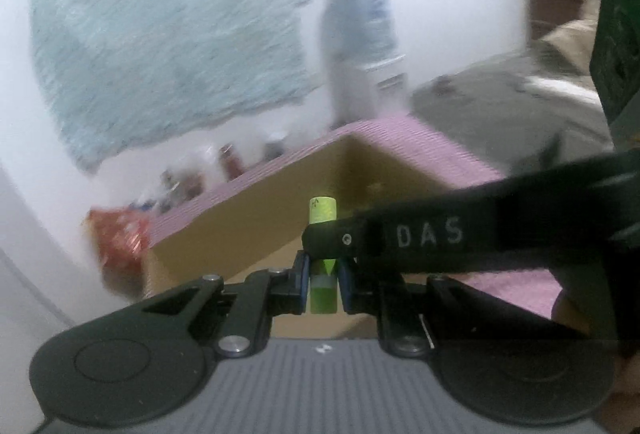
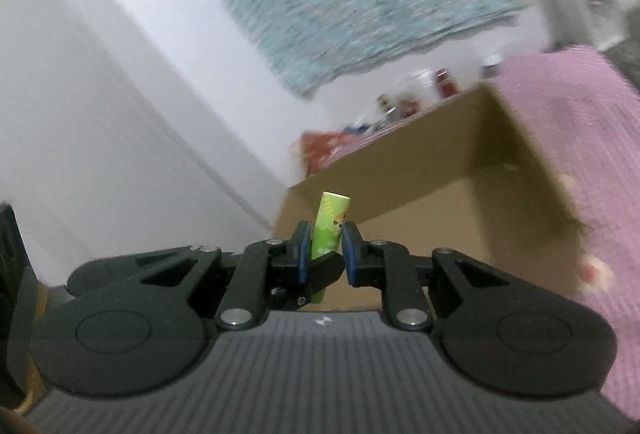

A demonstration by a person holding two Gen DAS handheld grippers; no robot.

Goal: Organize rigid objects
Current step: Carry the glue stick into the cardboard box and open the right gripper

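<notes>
Cardboard box (image 1: 248, 222) with pink cover (image 1: 400, 138) stands behind green tube (image 1: 322, 211).

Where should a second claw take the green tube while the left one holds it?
On the free upper half of the green tube, from the right, across its length: it stands upright with the left claw pinching the lower end. The right claw grips there.

matt black plastic gripper arms (image 2: 324, 254) with shiny metal rivets, glossy green printed tube (image 2: 330, 230), plain matt cardboard box (image 2: 440, 170), ribbed pink knit cloth (image 2: 580, 122), fuzzy teal rug (image 1: 168, 34), smooth white floor (image 2: 100, 94)
</notes>
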